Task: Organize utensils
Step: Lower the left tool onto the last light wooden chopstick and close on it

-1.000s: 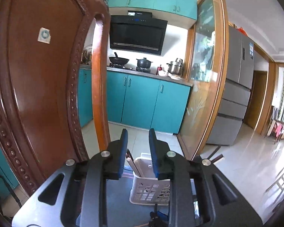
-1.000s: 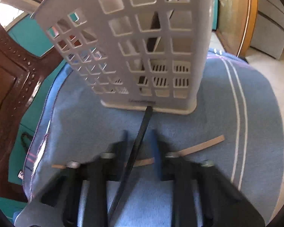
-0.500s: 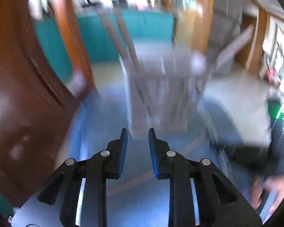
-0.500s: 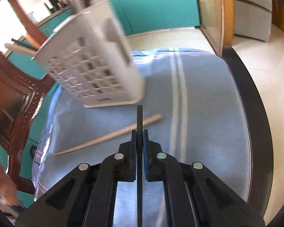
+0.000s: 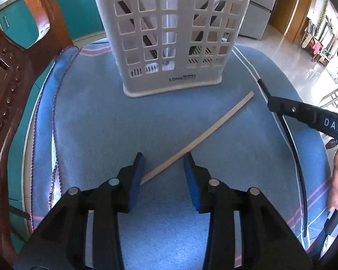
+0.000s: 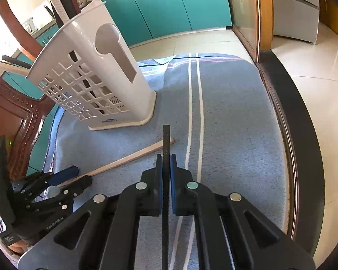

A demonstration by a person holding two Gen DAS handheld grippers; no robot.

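Dropped from facing the kitchen, the left tongs point(image 5: 163, 160) hang low over the blue cloth point(image 5: 97, 121), opening astride the wooden chopstick point(image 5: 198, 139), untouched, before the white utensil basket point(image 5: 171, 33). Right tongs point(image 6: 166, 156) pinch a black chopstick point(image 6: 165, 139); open cloth stretches toward the tabletop point(image 6: 288, 112) edge.

Right claw point(image 6: 166, 157) clamped on black chopstick point(image 6: 166, 139). Wooden chopstick point(image 6: 133, 157) flat on blue cloth point(image 6: 232, 117), near white basket point(image 6: 115, 76). Left claw point(image 6: 75, 176) opening, straddling wooden chopstick's near end.
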